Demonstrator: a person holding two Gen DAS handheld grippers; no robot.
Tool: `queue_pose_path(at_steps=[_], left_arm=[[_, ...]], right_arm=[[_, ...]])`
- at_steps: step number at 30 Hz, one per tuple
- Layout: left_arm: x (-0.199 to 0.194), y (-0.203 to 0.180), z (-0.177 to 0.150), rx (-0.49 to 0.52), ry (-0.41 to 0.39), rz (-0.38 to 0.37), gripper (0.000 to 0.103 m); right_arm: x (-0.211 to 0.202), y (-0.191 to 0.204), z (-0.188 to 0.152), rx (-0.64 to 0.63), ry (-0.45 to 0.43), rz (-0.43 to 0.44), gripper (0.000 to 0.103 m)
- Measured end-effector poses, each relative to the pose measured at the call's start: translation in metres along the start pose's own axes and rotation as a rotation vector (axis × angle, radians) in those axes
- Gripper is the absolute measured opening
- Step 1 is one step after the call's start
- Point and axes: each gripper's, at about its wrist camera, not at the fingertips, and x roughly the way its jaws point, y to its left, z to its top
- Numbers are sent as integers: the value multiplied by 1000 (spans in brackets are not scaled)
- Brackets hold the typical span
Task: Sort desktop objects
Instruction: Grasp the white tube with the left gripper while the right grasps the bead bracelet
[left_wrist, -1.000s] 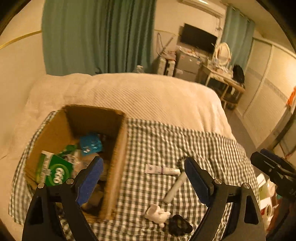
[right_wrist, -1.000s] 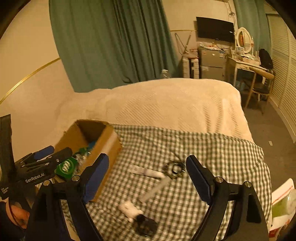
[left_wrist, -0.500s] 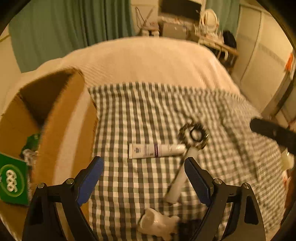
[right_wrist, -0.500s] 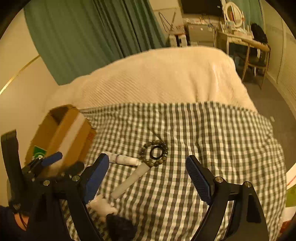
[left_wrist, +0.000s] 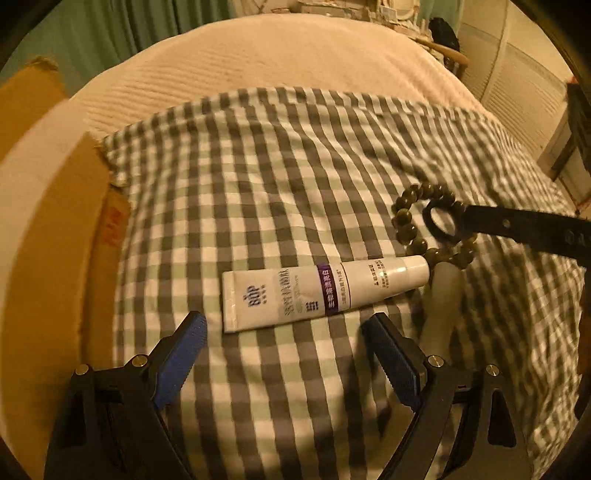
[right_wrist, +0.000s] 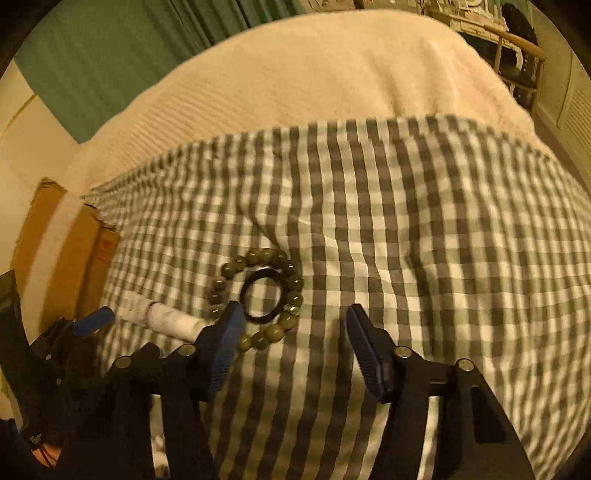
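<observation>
A white tube with a purple band (left_wrist: 325, 291) lies on the checked cloth, just ahead of my left gripper (left_wrist: 283, 328), which is open and apart from it. A dark bead bracelet (right_wrist: 221, 288) with a black ring (right_wrist: 245, 314) inside it lies to the tube's right. My right gripper (right_wrist: 293, 314) hangs low over it with its jaws closing. The bracelet's near right beads sit in the gap by the left pad, and no pad presses on them. In the left wrist view one finger (left_wrist: 517, 227) of the right gripper reaches the black ring (left_wrist: 428, 225). A pale cylinder (left_wrist: 443, 306) lies under the bracelet (left_wrist: 406, 218).
A cardboard box (left_wrist: 55, 221) stands at the left edge of the checked cloth (left_wrist: 295, 166), close to my left gripper. Behind the cloth is a cream blanket (right_wrist: 314, 74). A green curtain (right_wrist: 110, 40) and furniture stand further back.
Both grippers have dropped towards the checked cloth and tilted down. The tube and bracelet now fill the views. The right jaws have narrowed. The box has slid to the left edge.
</observation>
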Motion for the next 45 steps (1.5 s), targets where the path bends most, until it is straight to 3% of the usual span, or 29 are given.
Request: queue_pose_path(at_steps=[6, 7, 9, 12, 17, 25, 36, 41, 45], left_arm=[[12, -11, 18, 86, -3, 4, 91], [13, -12, 19, 97, -10, -6, 85], [10, -13, 18, 120, -30, -25, 46], [7, -17, 17, 141, -36, -41, 23], [-5, -19, 14, 142, -42, -60, 6], [-40, -19, 12, 109, -63, -105, 5], [-127, -24, 1, 67, -138, -166, 1], [-168, -18, -6, 59, -178, -176, 0], [-174, -12, -14, 36, -141, -181, 0]], right_arm=[[28, -2, 8, -16, 25, -13, 33], [31, -1, 9, -29, 26, -18, 28], [31, 0, 9, -42, 20, -18, 16], [24, 0, 10, -59, 5, -3, 11], [6, -1, 9, -58, -14, 28, 11], [-54, 7, 9, -78, -95, 50, 11], [-148, 13, -4, -76, -183, 44, 11], [-195, 40, -16, -125, -211, 43, 11], [-227, 68, -26, -179, -247, 34, 11]])
